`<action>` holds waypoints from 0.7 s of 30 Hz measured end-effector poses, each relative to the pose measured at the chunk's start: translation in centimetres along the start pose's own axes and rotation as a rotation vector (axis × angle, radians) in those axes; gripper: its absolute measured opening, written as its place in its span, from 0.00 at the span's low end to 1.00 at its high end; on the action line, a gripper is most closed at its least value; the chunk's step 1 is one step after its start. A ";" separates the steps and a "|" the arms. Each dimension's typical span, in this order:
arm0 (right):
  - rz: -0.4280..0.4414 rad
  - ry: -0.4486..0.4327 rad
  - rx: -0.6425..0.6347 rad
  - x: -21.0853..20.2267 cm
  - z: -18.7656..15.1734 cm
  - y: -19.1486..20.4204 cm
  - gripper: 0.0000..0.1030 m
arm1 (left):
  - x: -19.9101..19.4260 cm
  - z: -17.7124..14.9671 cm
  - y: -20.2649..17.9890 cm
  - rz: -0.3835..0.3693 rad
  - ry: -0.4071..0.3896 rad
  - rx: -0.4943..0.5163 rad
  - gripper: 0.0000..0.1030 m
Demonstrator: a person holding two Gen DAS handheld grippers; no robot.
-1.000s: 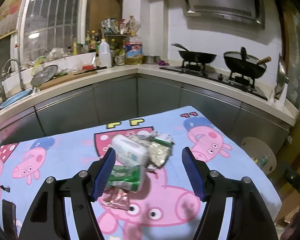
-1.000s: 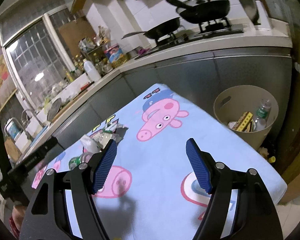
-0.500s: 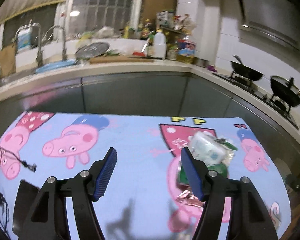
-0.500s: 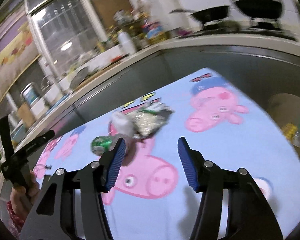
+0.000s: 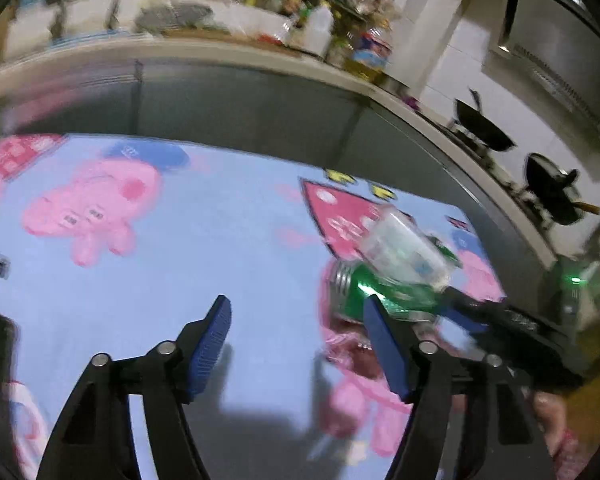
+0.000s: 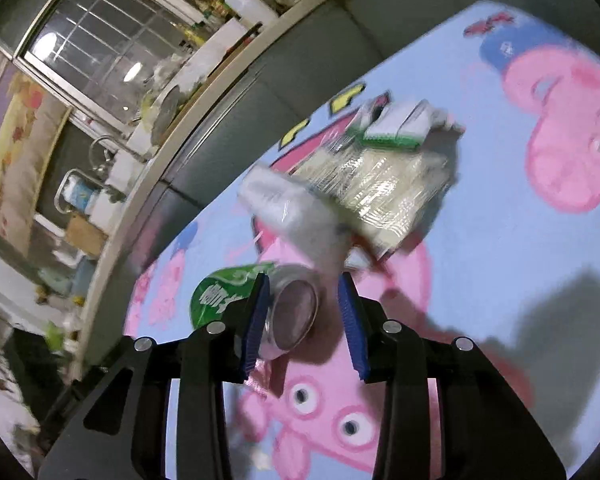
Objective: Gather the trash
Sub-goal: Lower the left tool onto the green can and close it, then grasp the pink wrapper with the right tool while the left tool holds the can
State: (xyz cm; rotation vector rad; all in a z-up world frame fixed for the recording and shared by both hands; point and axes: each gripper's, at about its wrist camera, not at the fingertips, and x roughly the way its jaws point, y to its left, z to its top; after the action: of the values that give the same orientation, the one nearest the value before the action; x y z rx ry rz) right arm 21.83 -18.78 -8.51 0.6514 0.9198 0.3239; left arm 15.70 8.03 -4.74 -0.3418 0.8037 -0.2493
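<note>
A: What carries it all?

B: A table under a blue cartoon-pig cloth (image 6: 480,248), its far edge against the grey kitchen cabinets (image 5: 260,108). The trash sits heaped toward the far right part of the cloth: a clear crinkled wrapper (image 6: 380,188), a milky plastic tub (image 6: 288,208), then the green can (image 6: 228,292) lying on its side nearest the near edge, with a pink foil scrap (image 6: 260,376) beside it.

A: What has changed?

B: A second ago the right gripper (image 6: 304,320) looked across the cloth toward the bin beyond the right edge. Now it is at the heap, and its jaws have just been closing with the can's metal end between them. The left pad looks against the can; the right pad shows a gap, so it is not pinched yet.

A: And the other one?

B: The left gripper (image 5: 296,344) has swung away from the heap. Its fingers are spread over bare cloth, holding nothing.

A: Meaning?

B: Likely the can goes first, by the right hand.
</note>
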 end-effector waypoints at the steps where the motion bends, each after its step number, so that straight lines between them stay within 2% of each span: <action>1: 0.019 0.017 -0.025 0.2 -0.7 0.7 0.34 | 0.8 -0.2 -0.1 -0.054 0.036 -0.006 0.73; 5: 0.062 0.082 -0.078 1.0 -3.2 2.4 0.34 | 2.8 -0.4 -0.2 -0.143 0.095 -0.046 0.72; 9: 0.049 0.109 -0.126 1.8 -4.8 3.4 0.34 | 4.7 -0.1 0.1 -0.223 0.142 -0.116 0.61; 11: 0.037 0.108 -0.136 1.9 -5.0 3.5 0.34 | 5.2 0.0 0.1 -0.242 0.157 -0.137 0.59; 15: 0.020 0.106 -0.149 1.8 -5.1 3.4 0.34 | 5.1 -0.1 -0.1 -0.223 0.156 -0.140 0.59; 19: 0.007 0.192 -0.318 2.9 -6.9 6.0 0.34 | 4.8 -0.2 0.7 -0.138 0.152 -0.125 0.59; 21: 0.015 0.193 -0.415 2.7 -7.6 7.5 0.34 | 5.2 -0.5 2.1 -0.115 0.171 -0.174 0.59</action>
State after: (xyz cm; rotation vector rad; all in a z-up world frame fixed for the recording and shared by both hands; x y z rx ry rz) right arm 17.21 -8.76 -8.66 0.2466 0.9940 0.5802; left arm 18.99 8.11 -9.28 -0.5362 0.9790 -0.3200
